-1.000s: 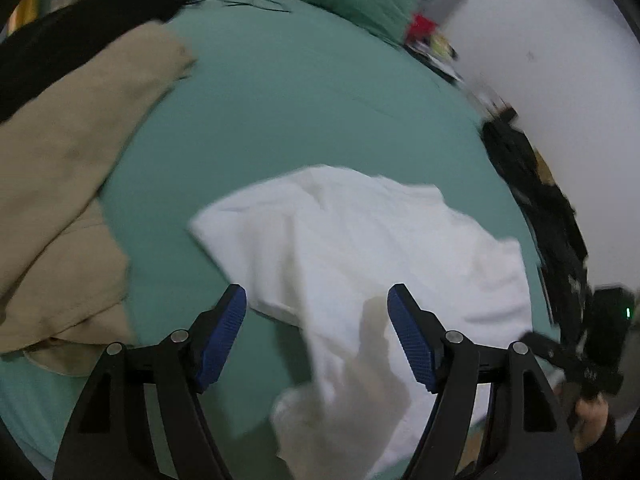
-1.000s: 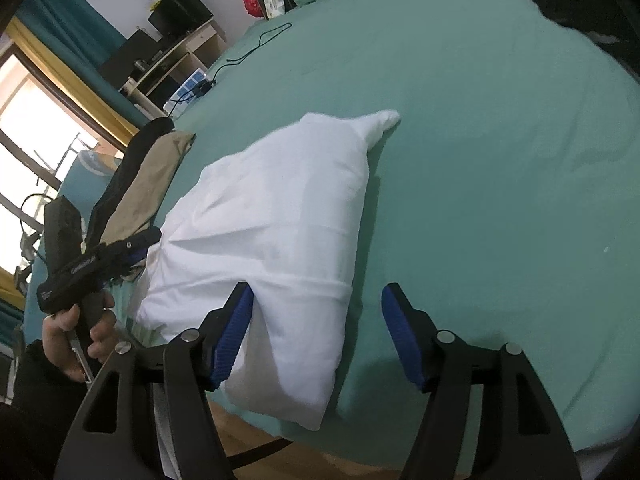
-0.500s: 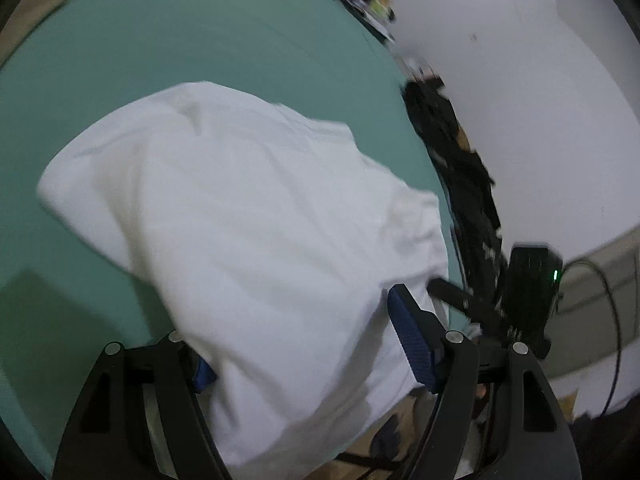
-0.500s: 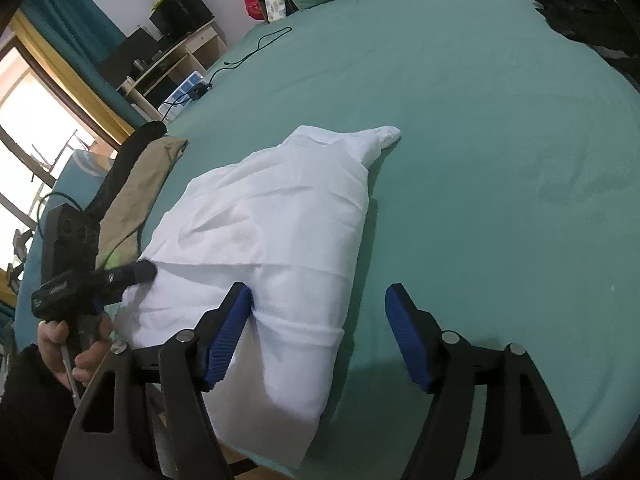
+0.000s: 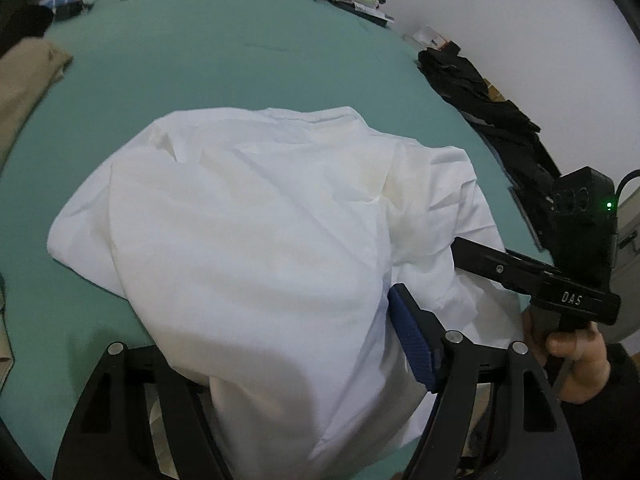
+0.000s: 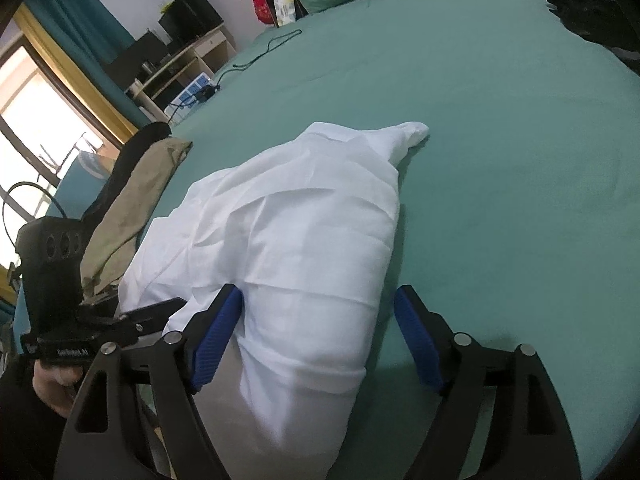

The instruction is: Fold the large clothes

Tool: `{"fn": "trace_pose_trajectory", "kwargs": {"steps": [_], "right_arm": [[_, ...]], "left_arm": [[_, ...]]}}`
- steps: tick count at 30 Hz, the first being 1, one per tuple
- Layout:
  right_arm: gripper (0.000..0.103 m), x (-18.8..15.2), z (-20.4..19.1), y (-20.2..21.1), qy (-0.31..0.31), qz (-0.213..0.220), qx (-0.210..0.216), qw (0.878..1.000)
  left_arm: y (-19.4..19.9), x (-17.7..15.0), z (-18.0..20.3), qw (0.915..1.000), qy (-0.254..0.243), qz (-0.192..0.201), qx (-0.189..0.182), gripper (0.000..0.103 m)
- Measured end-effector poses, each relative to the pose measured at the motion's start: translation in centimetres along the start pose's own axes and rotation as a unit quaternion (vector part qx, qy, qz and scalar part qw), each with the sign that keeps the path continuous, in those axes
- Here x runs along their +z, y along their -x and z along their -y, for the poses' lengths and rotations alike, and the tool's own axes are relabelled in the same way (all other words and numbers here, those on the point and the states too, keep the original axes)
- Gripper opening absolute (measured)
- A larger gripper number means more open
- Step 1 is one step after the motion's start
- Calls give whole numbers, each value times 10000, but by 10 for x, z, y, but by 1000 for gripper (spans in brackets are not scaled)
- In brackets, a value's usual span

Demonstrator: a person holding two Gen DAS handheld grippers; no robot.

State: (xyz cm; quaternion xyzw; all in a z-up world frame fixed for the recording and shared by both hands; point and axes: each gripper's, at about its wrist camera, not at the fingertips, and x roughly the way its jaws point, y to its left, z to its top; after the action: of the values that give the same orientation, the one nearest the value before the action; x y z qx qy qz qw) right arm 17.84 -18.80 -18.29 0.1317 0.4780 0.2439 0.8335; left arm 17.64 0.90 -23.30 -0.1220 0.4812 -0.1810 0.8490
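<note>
Bedroom, big bed under teal sheet, matte, lightly wrinkled. White garment lies bunched at near edge, thin crisp cotton, long axis running away from you toward narrow tip; near end droops over bed edge. Your right gripper spread wide, straddling near end, cloth between pads, not pinched. Your left gripper: cloth drapes over left finger and hides it; cannot tell if spread or pinching. Both equally close. Tan garment beside, black clothes at far edge.
</note>
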Motion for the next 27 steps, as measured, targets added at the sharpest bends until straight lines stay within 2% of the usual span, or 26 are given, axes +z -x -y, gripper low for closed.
{"fn": "trace_pose_trajectory", "kwargs": {"steps": [1, 5, 7, 8, 9, 12, 15, 20, 27], "right_arm": [[80, -2, 1, -1, -24, 54, 24, 10000], [80, -5, -4, -5, -60, 206, 41, 9998], [79, -6, -10, -8, -26, 179, 66, 9998], [75, -6, -12, -10, 5, 175, 60, 9998], [63, -6, -15, -11, 39, 164, 116, 9998], [40, -8, -18, -10, -22, 138, 452, 9989], [28, -8, -23, -4, 92, 196, 581, 9981], [21, -4, -44, 18, 479, 449, 513, 9965], [20, 6, -67, 57, 681, 899, 442, 9926]], "left_arm": [[1, -1, 1, 9999, -26, 73, 79, 69], [6, -4, -1, 9997, 69, 228, 51, 43], [7, -4, -1, 9996, 105, 267, 34, 39], [6, -4, 0, 9995, 106, 283, 28, 36], [6, -4, 0, 9995, 127, 294, 2, 33], [7, -2, -7, 9986, 415, 285, -144, 29], [14, -1, -4, 9988, 347, 332, -84, 26], [33, 0, 9, 9973, 383, 621, -118, 22], [75, 3, 28, 9933, 333, 1070, -279, 22]]}}
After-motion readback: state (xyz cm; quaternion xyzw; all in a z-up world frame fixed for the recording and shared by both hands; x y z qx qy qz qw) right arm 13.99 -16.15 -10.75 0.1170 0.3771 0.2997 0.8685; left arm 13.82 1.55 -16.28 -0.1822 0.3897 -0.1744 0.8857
